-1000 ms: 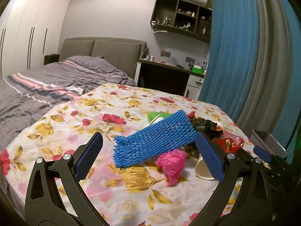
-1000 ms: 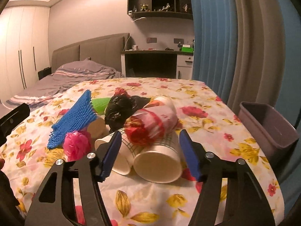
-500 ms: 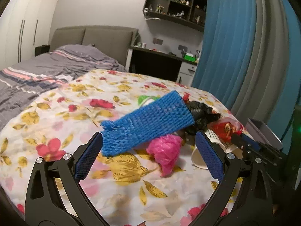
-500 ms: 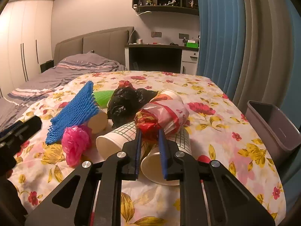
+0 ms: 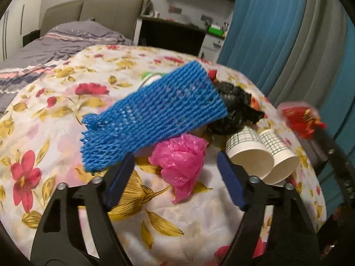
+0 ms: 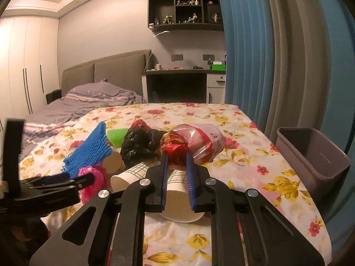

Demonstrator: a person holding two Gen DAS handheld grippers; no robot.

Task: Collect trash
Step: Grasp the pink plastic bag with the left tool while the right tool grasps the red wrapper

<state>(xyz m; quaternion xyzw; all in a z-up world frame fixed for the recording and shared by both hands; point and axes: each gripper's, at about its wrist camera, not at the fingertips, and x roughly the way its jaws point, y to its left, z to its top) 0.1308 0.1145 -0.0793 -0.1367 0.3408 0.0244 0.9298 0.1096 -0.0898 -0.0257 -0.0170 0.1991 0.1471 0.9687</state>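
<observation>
**Trash heap on the floral bedspread, one bag gripped**

The floral bedspread (image 6: 233, 159) covers the near end of the bed and carries all the litter in one heap. At its right edge stands a grey plastic bin (image 6: 310, 155), open at the top, well apart from the heap.

On the left of the heap lies a blue foam net sleeve (image 5: 153, 115), tilted, its far end propped on a green cup (image 6: 116, 136) and on the black plastic bag (image 6: 139, 147) at the middle. Just beside the black bag, to the right, is a clear bag with red print (image 6: 199, 144), crumpled and knotted at its near end. Under it two paper cups with a green grid pattern (image 5: 261, 153) lie on their sides, mouths toward the near edge, touching each other. A crumpled pink plastic bag (image 5: 179, 157) sits below the near end of the net sleeve.

The right gripper (image 6: 176, 166) has its jaws drawn nearly together, pinching the red knotted end of the clear bag.

The left gripper (image 5: 175, 168) has its jaws closing with the pink bag between them; the pads do not yet press on it.
</observation>
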